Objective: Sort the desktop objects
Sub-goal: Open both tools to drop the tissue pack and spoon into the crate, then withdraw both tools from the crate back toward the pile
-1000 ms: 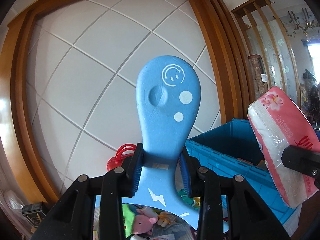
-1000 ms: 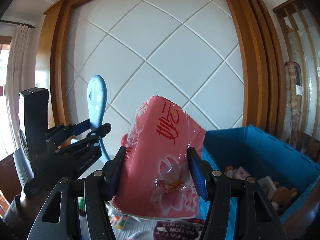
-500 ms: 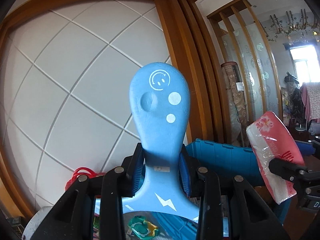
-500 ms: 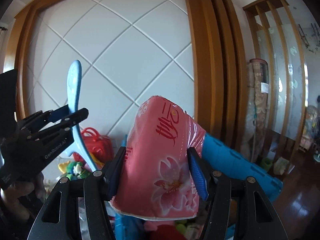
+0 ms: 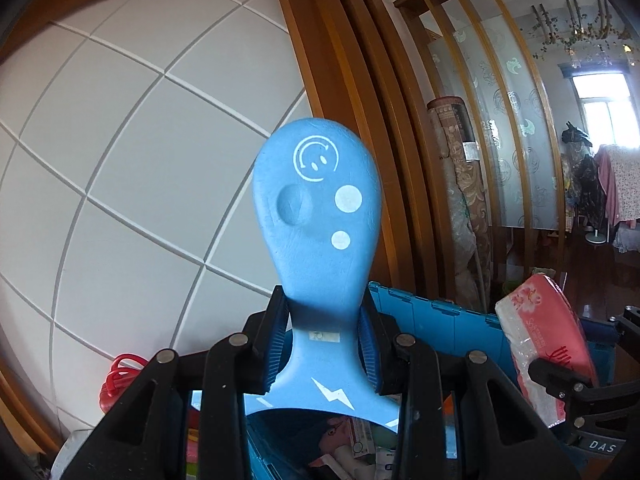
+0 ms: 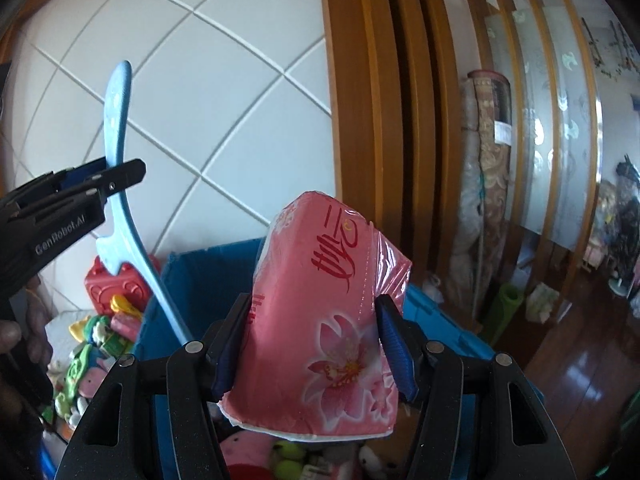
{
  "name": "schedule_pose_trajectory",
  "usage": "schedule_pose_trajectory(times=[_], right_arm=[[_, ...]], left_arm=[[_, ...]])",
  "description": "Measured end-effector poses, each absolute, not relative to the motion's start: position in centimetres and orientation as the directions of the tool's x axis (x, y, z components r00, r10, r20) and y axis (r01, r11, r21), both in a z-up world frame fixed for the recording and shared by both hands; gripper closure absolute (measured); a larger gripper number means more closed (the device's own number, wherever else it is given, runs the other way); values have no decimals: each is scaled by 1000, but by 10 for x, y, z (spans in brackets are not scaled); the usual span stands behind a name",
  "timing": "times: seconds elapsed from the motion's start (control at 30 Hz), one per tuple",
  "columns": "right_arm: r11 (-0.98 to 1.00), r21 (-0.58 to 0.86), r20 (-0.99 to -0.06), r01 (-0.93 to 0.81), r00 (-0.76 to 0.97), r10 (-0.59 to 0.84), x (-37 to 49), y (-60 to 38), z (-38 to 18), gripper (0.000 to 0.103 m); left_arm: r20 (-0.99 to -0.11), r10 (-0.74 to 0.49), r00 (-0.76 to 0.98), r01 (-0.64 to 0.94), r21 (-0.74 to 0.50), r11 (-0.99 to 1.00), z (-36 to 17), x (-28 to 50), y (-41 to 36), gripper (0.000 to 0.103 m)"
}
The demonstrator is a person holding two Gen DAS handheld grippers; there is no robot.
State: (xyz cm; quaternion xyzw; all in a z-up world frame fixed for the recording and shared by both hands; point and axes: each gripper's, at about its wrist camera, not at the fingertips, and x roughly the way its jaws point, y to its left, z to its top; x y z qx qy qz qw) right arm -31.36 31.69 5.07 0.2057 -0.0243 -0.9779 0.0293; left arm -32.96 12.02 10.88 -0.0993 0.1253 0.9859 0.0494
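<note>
My left gripper point(image 5: 323, 344) is shut on a blue foam paddle point(image 5: 316, 216) with a smiley face and white dots, held upright above a blue plastic crate point(image 5: 436, 322). In the right wrist view the paddle point(image 6: 117, 120) shows edge-on at the left, in the left gripper point(image 6: 120, 178). My right gripper point(image 6: 312, 344) is shut on a pink tissue pack point(image 6: 328, 312) with flower print, held over the crate point(image 6: 200, 264). The pack point(image 5: 540, 344) also shows at the right of the left wrist view.
The crate holds toys, small boxes and tennis balls point(image 6: 288, 458). A red toy basket point(image 6: 116, 284) and loose colourful toys point(image 6: 92, 344) lie left of the crate. A white panelled wall with wooden frame point(image 6: 360, 120) stands behind. Wooden floor point(image 6: 580, 360) lies to the right.
Both grippers have swung to the right with their objects and now sit over the crate. The wooden frame and the room at the right have come further into view.
</note>
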Motion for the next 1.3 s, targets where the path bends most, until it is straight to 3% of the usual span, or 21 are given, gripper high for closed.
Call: schedule_pose_trajectory(times=[0.13, 0.17, 0.2, 0.27, 0.37, 0.93, 1.3], right_arm=[[-995, 91, -432, 36, -899, -72, -334, 330, 44, 37], [-995, 94, -446, 35, -892, -74, -340, 331, 43, 30], [-995, 92, -458, 36, -886, -75, -344, 331, 43, 20], [-996, 79, -455, 28, -888, -61, -348, 331, 46, 10], [-997, 67, -436, 34, -898, -60, -345, 329, 52, 7], [-995, 74, -391, 69, -916, -93, -295, 319, 62, 7], [-981, 116, -316, 154, -931, -184, -246, 285, 78, 7]], left_arm=[[-248, 48, -968, -107, 228, -968, 108, -356, 123, 69], [-257, 37, -966, -98, 230, -968, 108, -363, 123, 64], [-259, 22, -966, -86, 237, -968, 108, -367, 125, 58], [-241, -9, -970, -55, 257, -965, 111, -371, 128, 22], [-178, -21, -984, -28, 265, -964, 117, -360, 128, 3], [-156, -28, -987, -6, 214, -977, 115, -307, 110, 0], [-126, -88, -988, 65, 173, -983, 104, -234, 37, 0]])
